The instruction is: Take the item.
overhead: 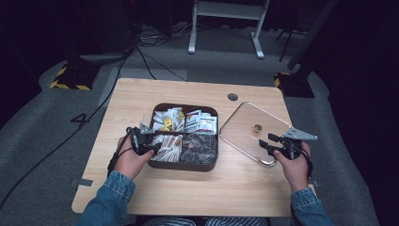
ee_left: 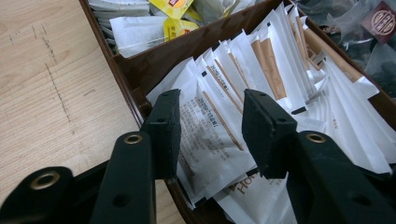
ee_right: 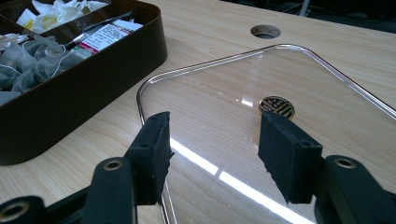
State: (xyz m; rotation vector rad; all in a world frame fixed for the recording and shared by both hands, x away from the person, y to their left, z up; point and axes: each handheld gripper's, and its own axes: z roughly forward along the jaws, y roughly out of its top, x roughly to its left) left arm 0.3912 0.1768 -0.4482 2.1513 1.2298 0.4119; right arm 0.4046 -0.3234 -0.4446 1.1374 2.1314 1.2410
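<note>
A dark brown compartment box sits mid-table, full of tea bags and sachets. My left gripper hovers open over its near-left compartment; in the left gripper view the jaws straddle white-and-brown sachets without closing on them. A clear glass lid with a small brass knob lies flat to the right of the box. My right gripper stands open over the lid's near edge, and the lid and knob lie just ahead of its jaws.
A round cable hole sits near the table's far edge. Bare wood lies in front of the box and at the far left. Cables and a desk frame are on the floor beyond.
</note>
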